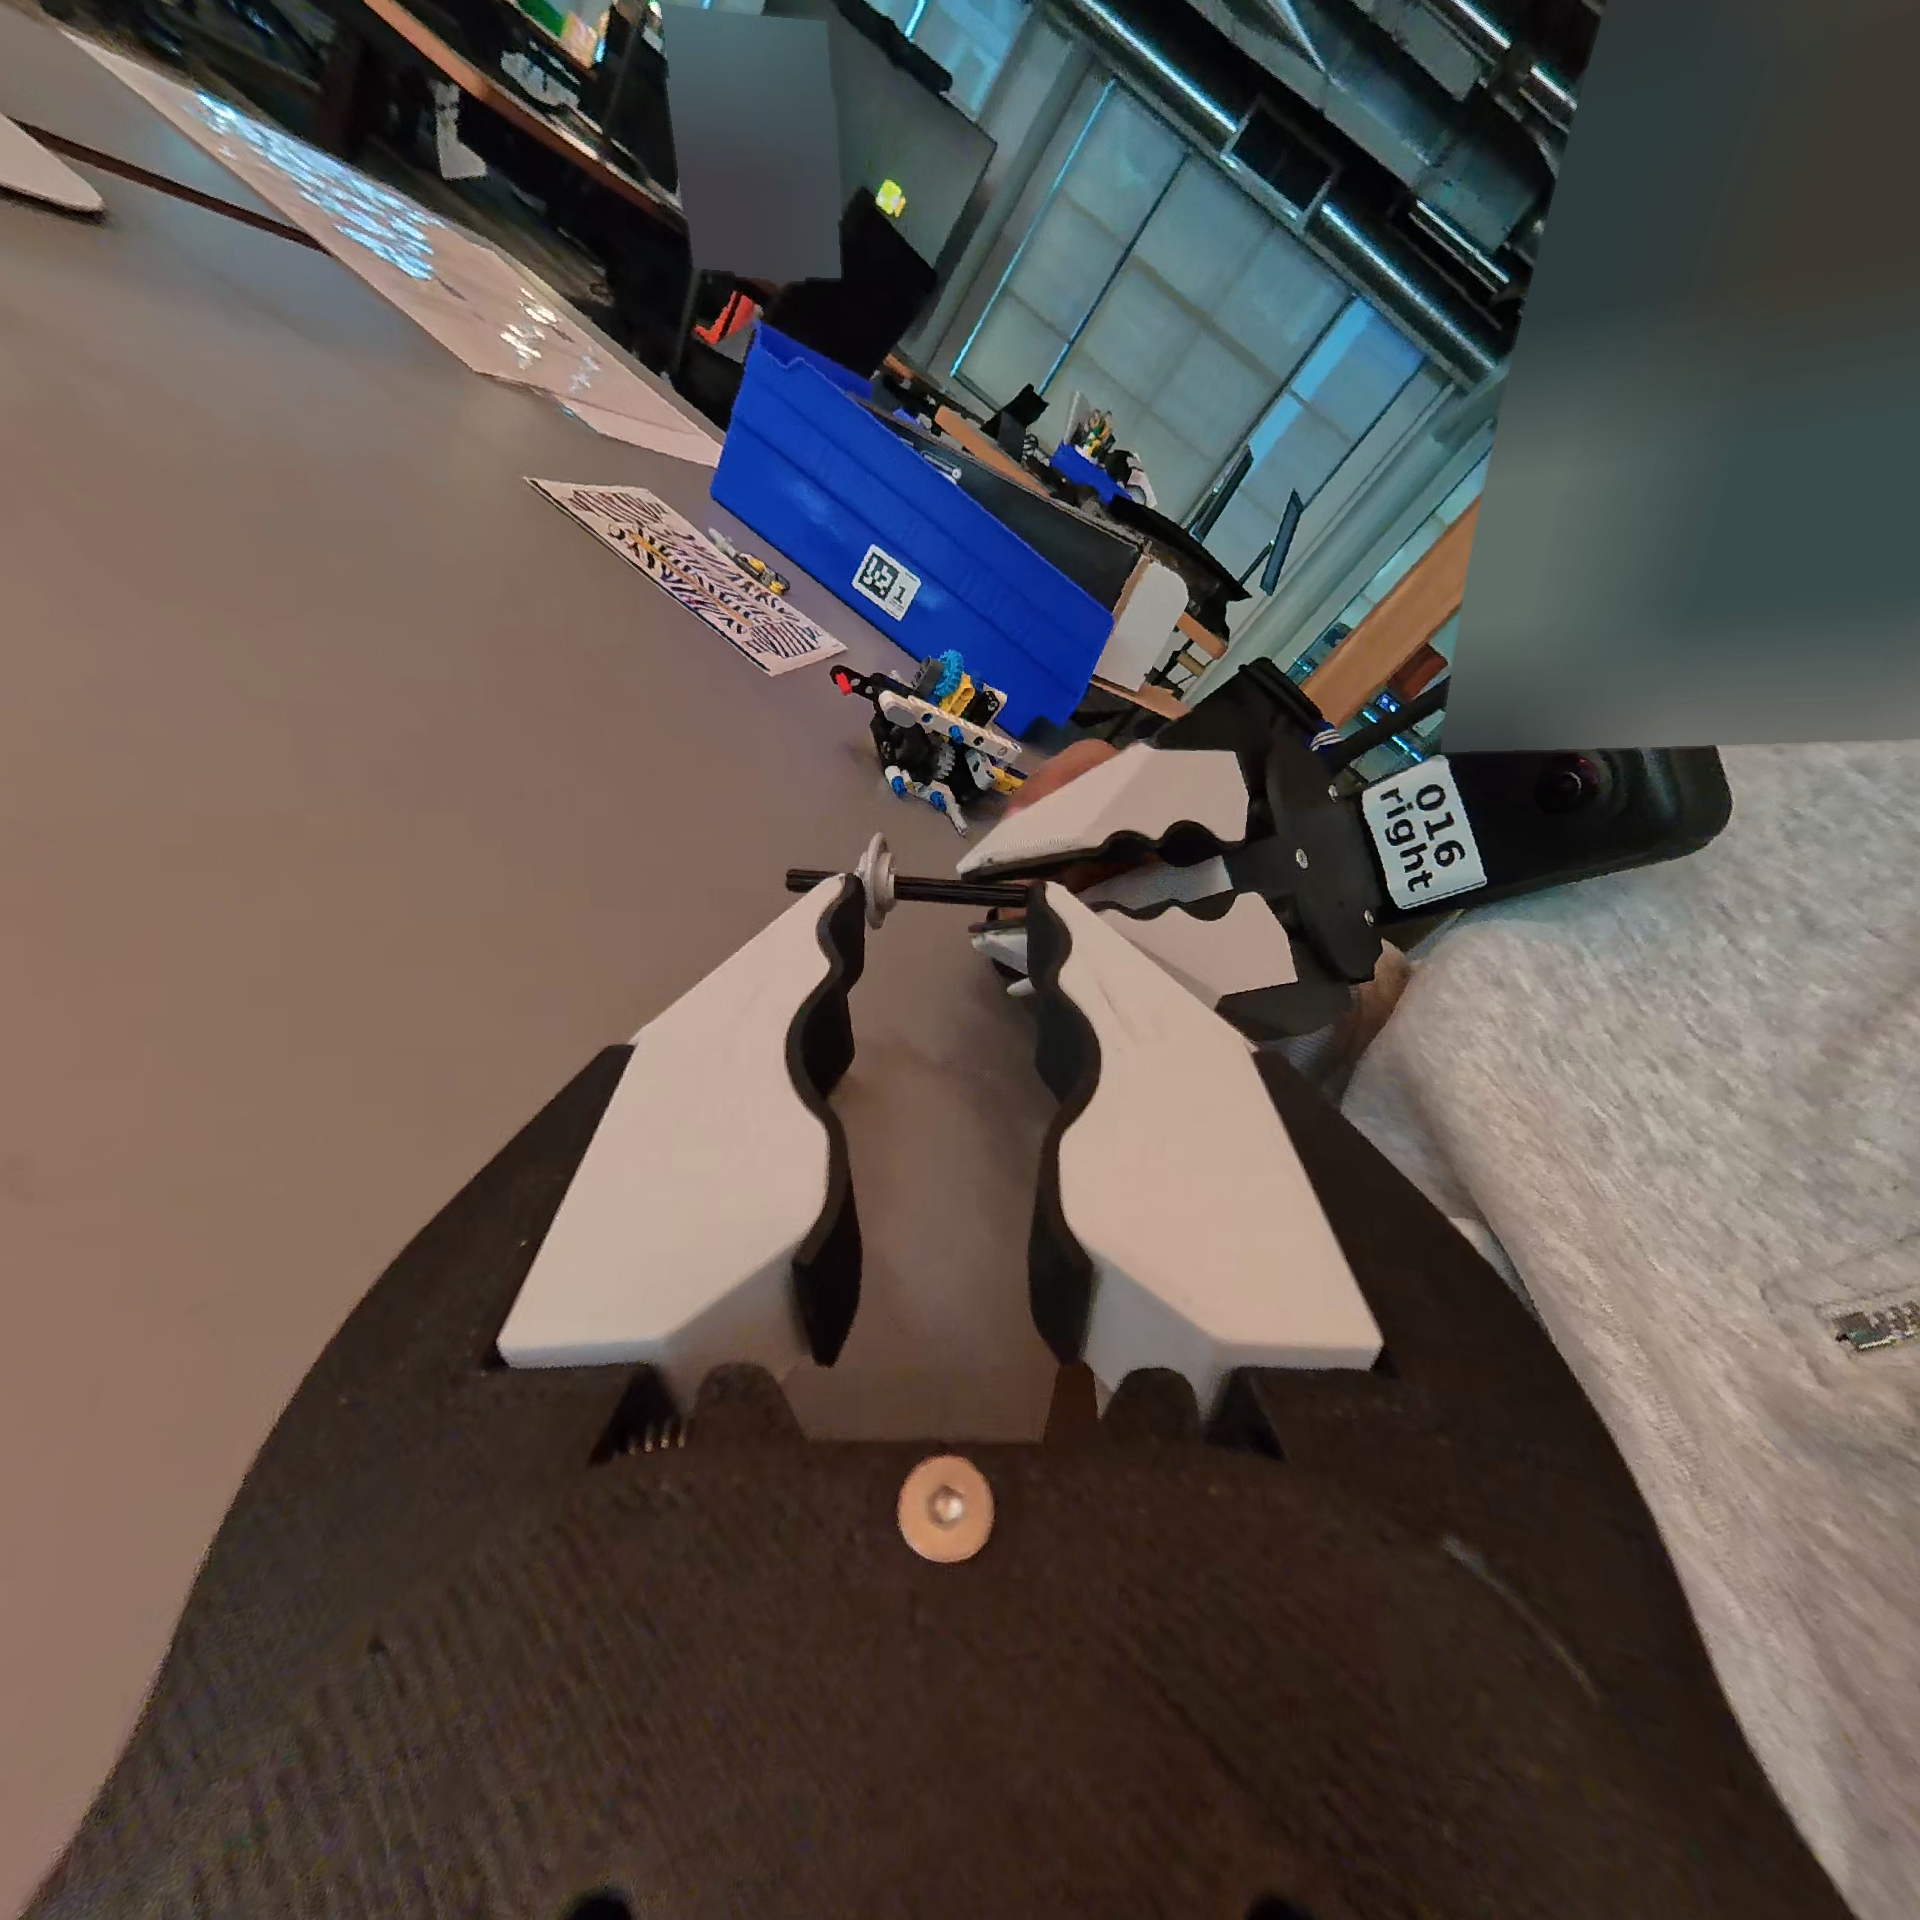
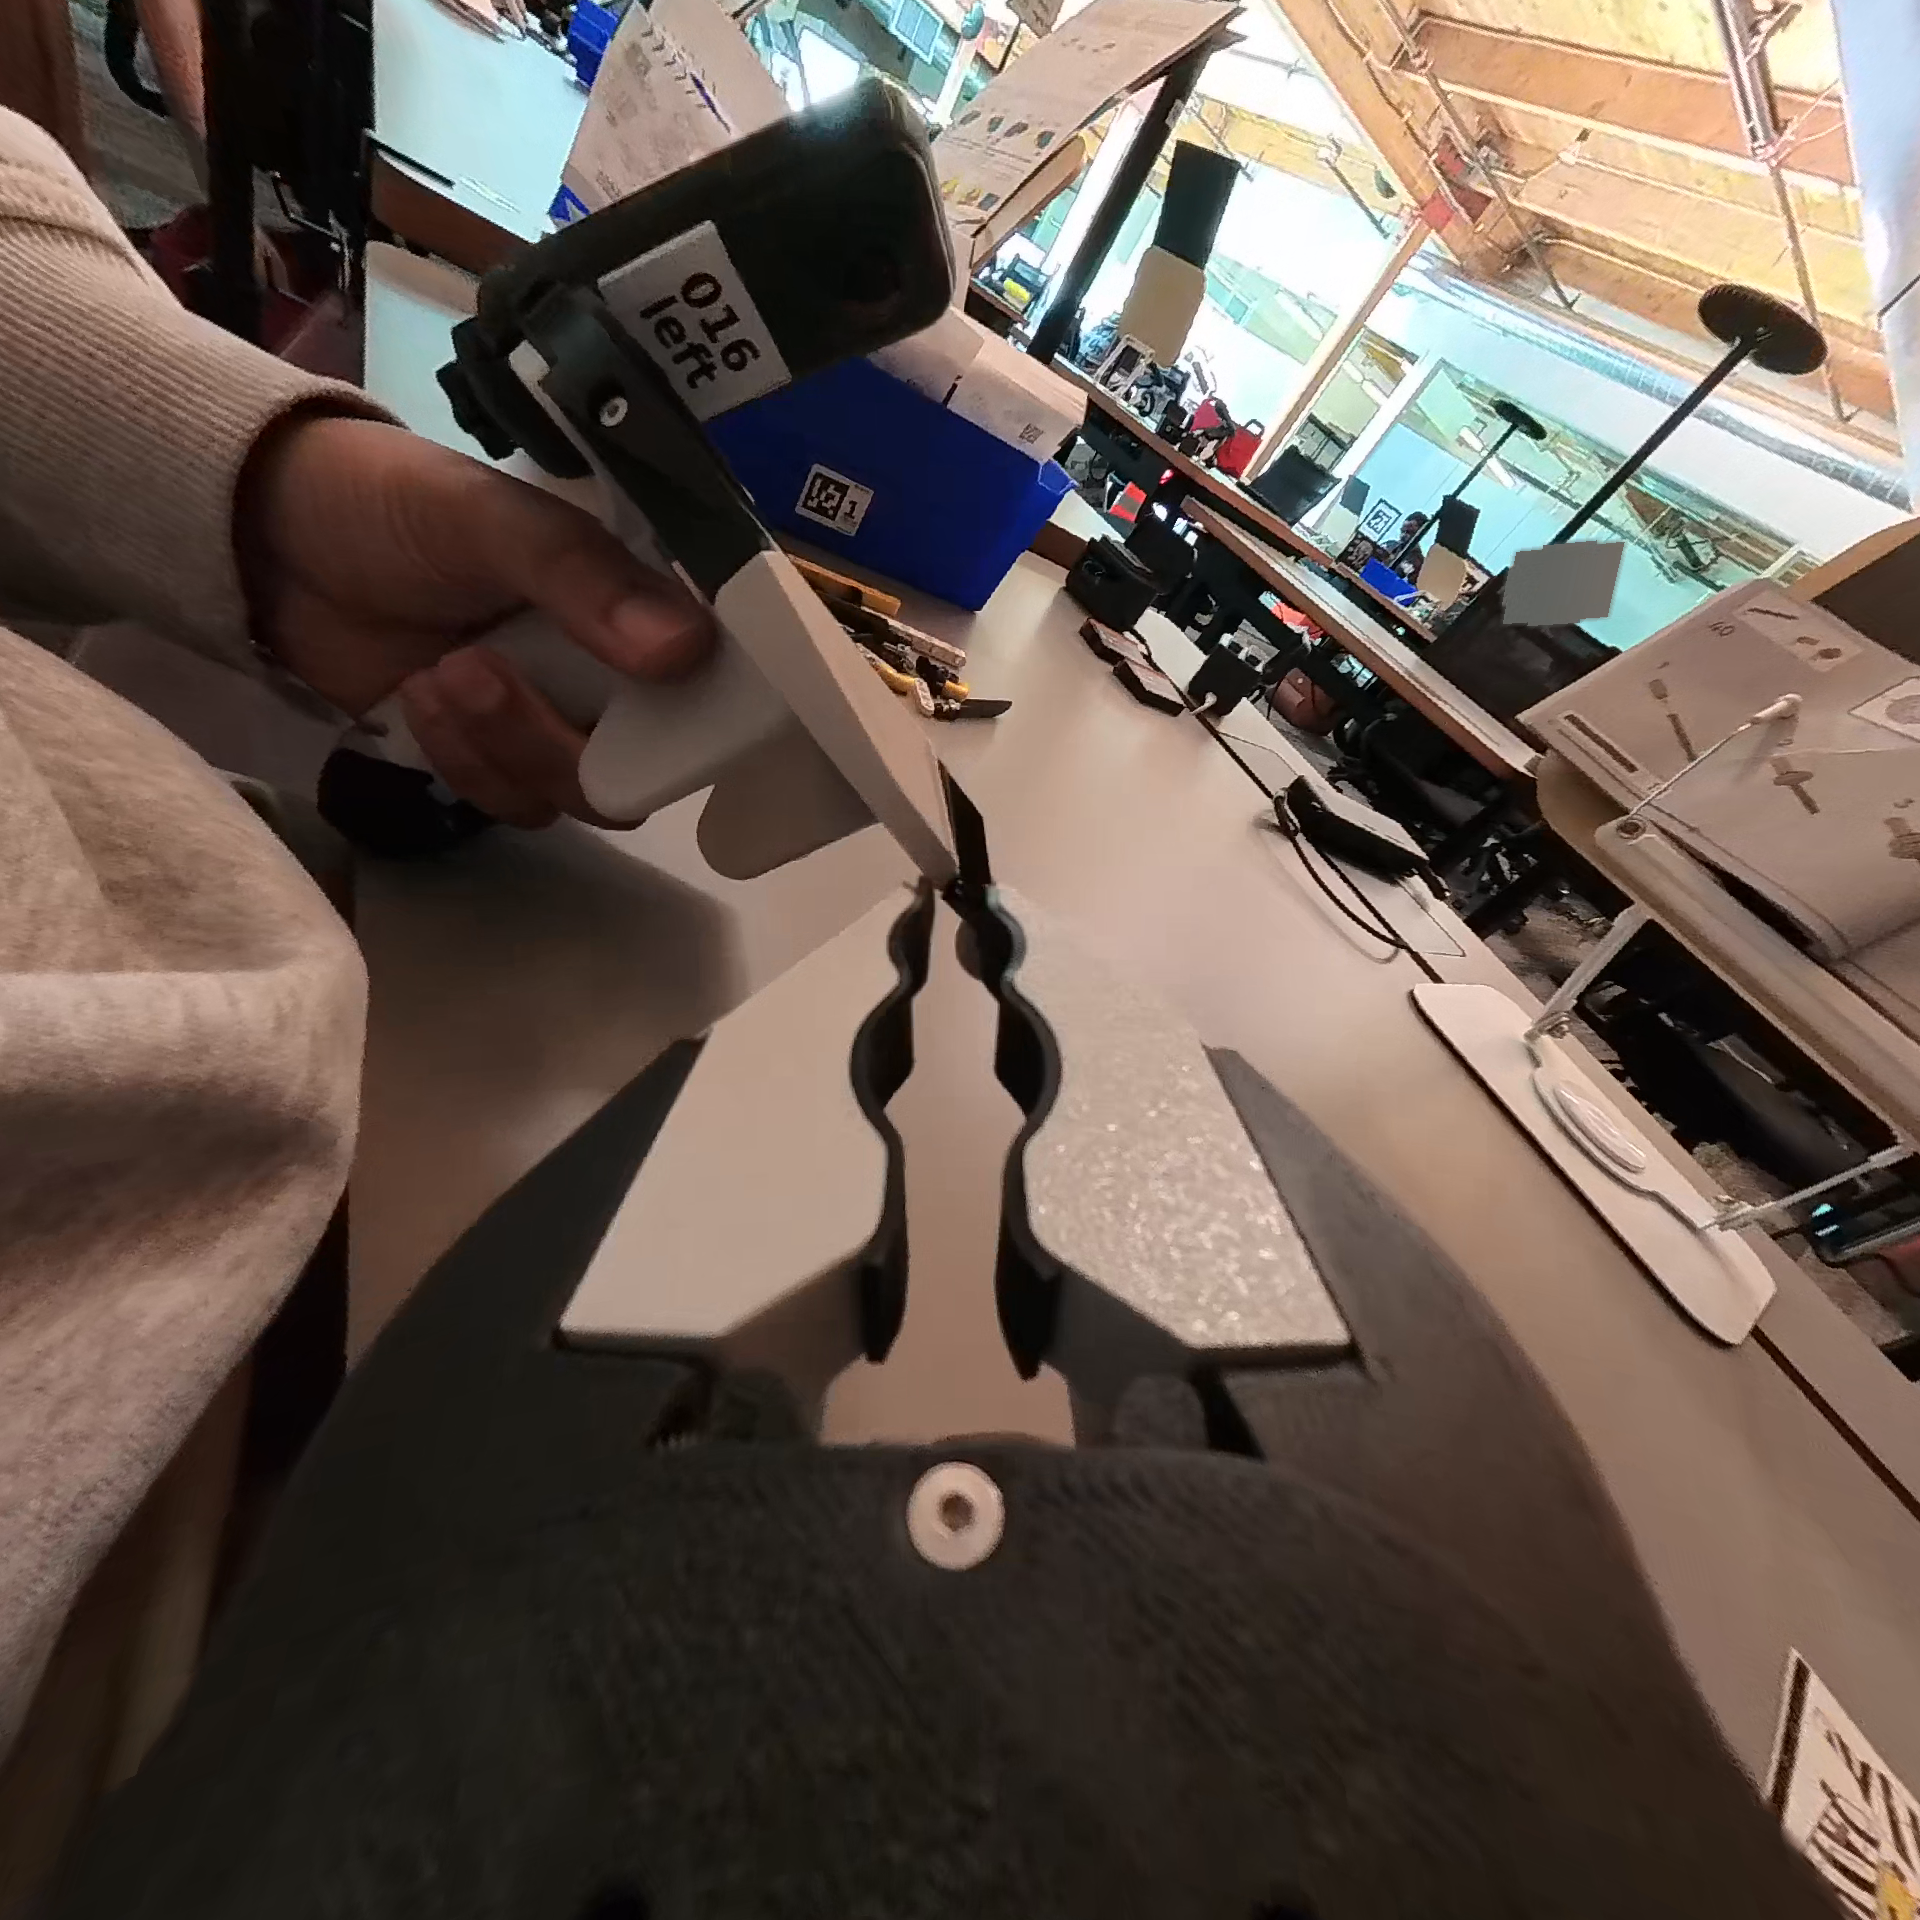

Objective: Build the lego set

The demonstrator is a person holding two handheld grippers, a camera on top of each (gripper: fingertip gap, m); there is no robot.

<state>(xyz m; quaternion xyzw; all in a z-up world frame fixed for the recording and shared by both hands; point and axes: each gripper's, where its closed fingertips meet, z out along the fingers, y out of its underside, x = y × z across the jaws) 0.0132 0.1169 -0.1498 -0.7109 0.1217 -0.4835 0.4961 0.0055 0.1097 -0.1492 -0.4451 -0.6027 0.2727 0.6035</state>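
A thin black axle (image 1: 956,891) with a small grey disc (image 1: 878,878) threaded on it is held above the table. My right gripper (image 2: 951,904) comes in from the right and is shut on the axle's right end; it also shows in the left wrist view (image 1: 982,899). My left gripper (image 1: 943,899) is open, its tips on either side of the axle's length, with the left fingertip against the grey disc. In the right wrist view the left gripper (image 2: 951,862) reaches down from the upper left to meet my right tips. A partly built lego model (image 1: 935,738) stands on the table beyond.
A blue bin (image 1: 914,551) stands behind the model, with a striped sticker sheet (image 1: 686,566) to its left. Loose lego parts (image 2: 904,655) lie by the bin (image 2: 894,488). An instruction booklet (image 2: 1766,748) on a white stand (image 2: 1558,1143) is at the right. A grey sleeve (image 1: 1662,1143) is close by.
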